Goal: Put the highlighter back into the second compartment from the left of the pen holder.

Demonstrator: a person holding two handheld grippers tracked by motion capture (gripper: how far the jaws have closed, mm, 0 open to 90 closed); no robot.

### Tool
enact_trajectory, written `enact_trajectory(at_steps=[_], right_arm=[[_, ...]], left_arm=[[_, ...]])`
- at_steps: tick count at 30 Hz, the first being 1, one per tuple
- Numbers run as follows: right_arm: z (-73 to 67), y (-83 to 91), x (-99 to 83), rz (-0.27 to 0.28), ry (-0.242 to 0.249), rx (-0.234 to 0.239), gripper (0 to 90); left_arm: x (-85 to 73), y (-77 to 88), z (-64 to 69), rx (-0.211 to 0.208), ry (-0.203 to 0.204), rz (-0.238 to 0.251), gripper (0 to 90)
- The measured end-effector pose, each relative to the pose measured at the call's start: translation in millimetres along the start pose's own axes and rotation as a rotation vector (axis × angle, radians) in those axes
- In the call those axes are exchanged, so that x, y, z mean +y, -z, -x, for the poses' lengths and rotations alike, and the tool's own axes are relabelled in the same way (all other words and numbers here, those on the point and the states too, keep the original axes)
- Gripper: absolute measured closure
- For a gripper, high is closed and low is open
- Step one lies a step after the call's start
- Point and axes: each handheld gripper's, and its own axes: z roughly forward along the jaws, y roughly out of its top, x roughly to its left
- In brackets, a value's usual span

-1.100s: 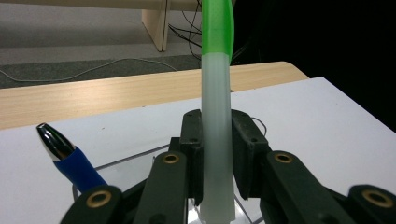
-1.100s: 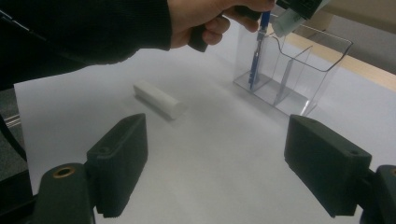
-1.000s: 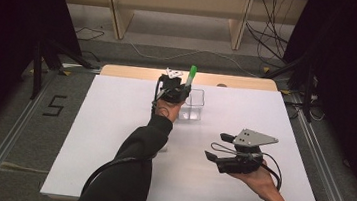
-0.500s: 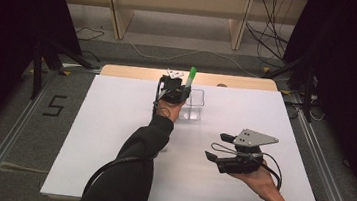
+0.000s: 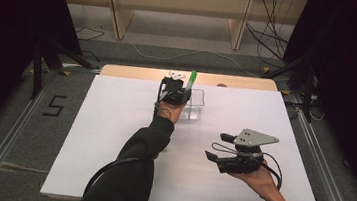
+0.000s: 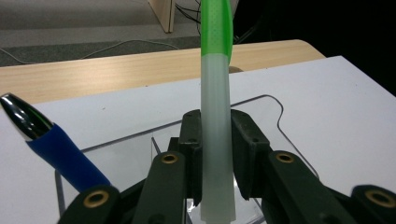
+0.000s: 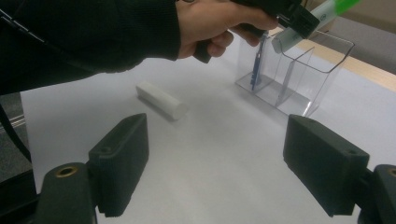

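Note:
My left gripper [image 5: 176,91] is at the far middle of the white table, shut on a white marker with a green cap [image 5: 191,77]. The marker [image 6: 215,140] stands upright between the pads, its lower end over a clear plastic organizer [image 6: 280,112]. A blue pen with a chrome tip [image 6: 60,154] leans in a left compartment of that organizer [image 7: 322,60]. Held at the near right, my right gripper [image 5: 215,145] is open with nothing between its jaws [image 7: 243,154]. From the right gripper view, the marker [image 7: 303,23] tilts over the organizer's rim.
A short white cylinder [image 7: 161,100] lies on the white table top [image 5: 102,138], close to the left forearm. A bare wooden strip [image 5: 134,71] runs along the far edge, with shelving and cables on the floor beyond.

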Motion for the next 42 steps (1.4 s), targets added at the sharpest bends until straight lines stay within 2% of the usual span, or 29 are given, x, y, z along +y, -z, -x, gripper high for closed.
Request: enact_trajectory(at_steps=[3, 6, 11, 14, 16, 20, 25, 30, 32, 36, 42], right_arm=[[-0.1, -0.1, 0.0, -0.003, 0.0, -0.001, 23.4], [0.2, -0.4, -0.2, -0.004, 0.001, -0.002, 23.4], [-0.5, -1.2, -0.1, -0.009, 0.003, -0.003, 23.3], [-0.5, -2.2, -0.1, -0.007, 0.004, 0.0, 23.2], [-0.5, -2.3, -0.1, -0.007, 0.005, 0.0, 23.1], [-0.7, -2.7, 0.0, -0.008, 0.004, 0.0, 22.9], [-1.1, -3.4, 0.1, -0.011, 0.003, 0.001, 22.8], [-1.4, -3.0, 0.3, -0.015, 0.004, 0.0, 22.8], [-1.3, -3.3, 0.2, -0.012, 0.003, -0.001, 22.8], [-1.7, -3.0, 0.4, -0.016, 0.001, -0.001, 22.7], [-1.7, -3.0, 0.4, -0.011, 0.0, -0.001, 22.7]], left_arm=[[2.5, 5.3, 2.3, 0.004, 0.0, -0.001, 59.1], [8.8, 13.5, 2.9, 0.021, -0.012, 0.007, 54.6], [19.1, 30.1, 1.9, 0.011, -0.028, 0.021, 41.7], [22.4, 41.1, 3.9, 0.003, -0.05, 0.034, 38.6], [24.5, 48.4, 4.2, -0.014, -0.047, 0.035, 37.2], [26.0, 63.7, 2.6, -0.044, -0.062, 0.012, 33.9], [24.3, 80.0, -2.1, -0.092, -0.055, -0.008, 30.3], [19.9, 96.1, -6.2, -0.121, -0.07, -0.012, 28.5], [18.2, 101.5, -8.8, -0.129, -0.088, -0.02, 27.9], [13.2, 109.4, -13.0, -0.146, -0.084, -0.019, 27.0], [3.5, 115.7, -18.0, -0.161, -0.102, -0.036, 26.1]])
